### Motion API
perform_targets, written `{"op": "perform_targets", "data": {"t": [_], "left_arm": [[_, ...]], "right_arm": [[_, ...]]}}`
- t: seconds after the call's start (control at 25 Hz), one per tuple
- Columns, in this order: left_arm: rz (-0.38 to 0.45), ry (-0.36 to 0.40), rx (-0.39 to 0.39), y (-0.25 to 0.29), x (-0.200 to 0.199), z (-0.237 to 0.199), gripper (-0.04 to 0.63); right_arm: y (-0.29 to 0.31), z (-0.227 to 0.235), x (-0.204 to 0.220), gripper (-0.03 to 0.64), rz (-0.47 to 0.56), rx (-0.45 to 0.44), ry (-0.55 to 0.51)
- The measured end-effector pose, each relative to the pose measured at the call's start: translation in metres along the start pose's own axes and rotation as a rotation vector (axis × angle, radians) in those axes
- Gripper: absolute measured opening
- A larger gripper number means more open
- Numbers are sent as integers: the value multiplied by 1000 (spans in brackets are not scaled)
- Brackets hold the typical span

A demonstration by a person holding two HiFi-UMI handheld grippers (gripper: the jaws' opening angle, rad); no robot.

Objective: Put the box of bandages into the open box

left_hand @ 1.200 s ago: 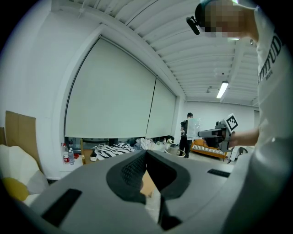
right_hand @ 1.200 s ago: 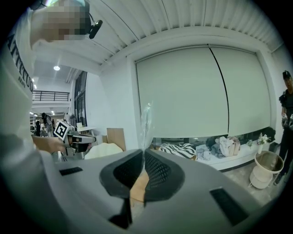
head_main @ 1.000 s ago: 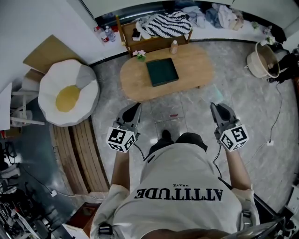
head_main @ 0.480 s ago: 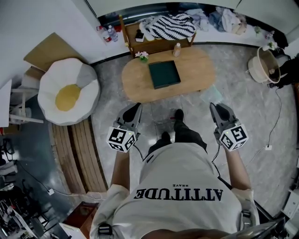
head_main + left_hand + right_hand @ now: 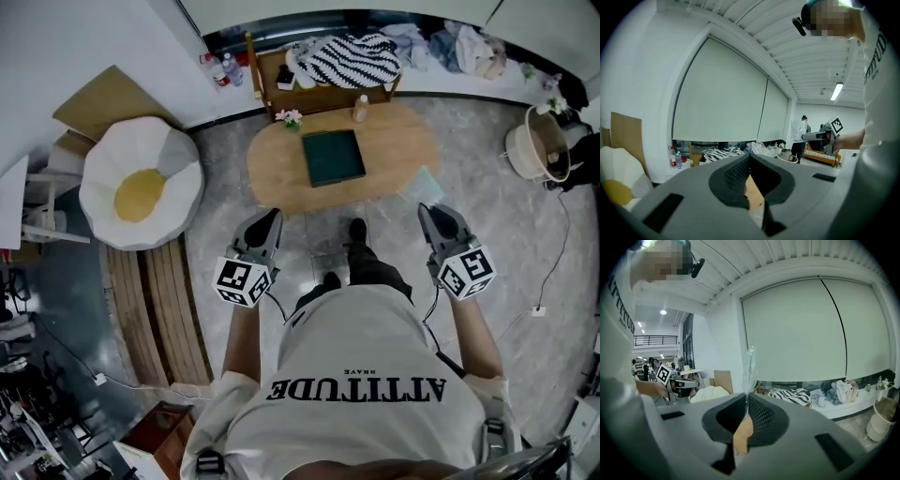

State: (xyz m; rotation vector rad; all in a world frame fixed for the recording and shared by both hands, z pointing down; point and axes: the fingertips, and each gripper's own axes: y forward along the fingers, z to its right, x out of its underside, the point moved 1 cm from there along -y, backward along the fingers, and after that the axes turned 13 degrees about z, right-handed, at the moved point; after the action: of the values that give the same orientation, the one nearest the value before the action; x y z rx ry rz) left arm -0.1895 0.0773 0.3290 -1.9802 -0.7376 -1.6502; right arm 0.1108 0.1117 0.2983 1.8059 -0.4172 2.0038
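Early stage: R gripper pinches clear packet, prob. bandages; L gripper closed, empty; open box on table well apart, unfilled

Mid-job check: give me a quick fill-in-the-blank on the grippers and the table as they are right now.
1. The gripper pinching the clear packet is the ____ one.
2. The left gripper has its jaws ____, with nothing between them.
3. The green box lies on the wooden ____.
Missing words: right; shut; table.
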Motion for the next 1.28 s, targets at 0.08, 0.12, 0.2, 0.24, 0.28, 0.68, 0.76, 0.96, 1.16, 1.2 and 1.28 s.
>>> {"op": "perform_targets", "data": {"t": [0.08,0.12,0.2,0.24,0.28,0.68,0.76,0.96,1.16,1.2,1.28], "left_arm": [[-2,0,-10,13,0,0,21],[-3,-1,-15,19,0,0,21],[-8,-5,-24,33,1,-2,21],[-12,-6,-28,41,1,-3,21],[-16,-8,-32,48,2,-5,21],[-42,-6,-82,125,-4,-19,21],[-47,-3,-98,137,-5,-22,21],[-51,-13,-149,164,-1,-26,21],[-69,-21,-188,187,5,-29,21],[-73,-23,-197,191,6,-30,21],[-81,-28,-212,198,9,-32,21]], "right_arm": [[8,13,-1,28,-2,-10,5],[12,20,-2,28,-3,-15,7],[21,33,-4,28,-7,-25,10],[27,40,-4,28,-9,-29,13],[32,47,-4,28,-12,-34,17],[90,117,-11,28,-46,-98,47],[103,128,-11,28,-55,-119,53],[132,155,-5,28,-80,-176,72],[156,176,2,28,-104,-226,86],[159,179,3,28,-110,-235,89],[166,188,8,28,-121,-247,94]]}}
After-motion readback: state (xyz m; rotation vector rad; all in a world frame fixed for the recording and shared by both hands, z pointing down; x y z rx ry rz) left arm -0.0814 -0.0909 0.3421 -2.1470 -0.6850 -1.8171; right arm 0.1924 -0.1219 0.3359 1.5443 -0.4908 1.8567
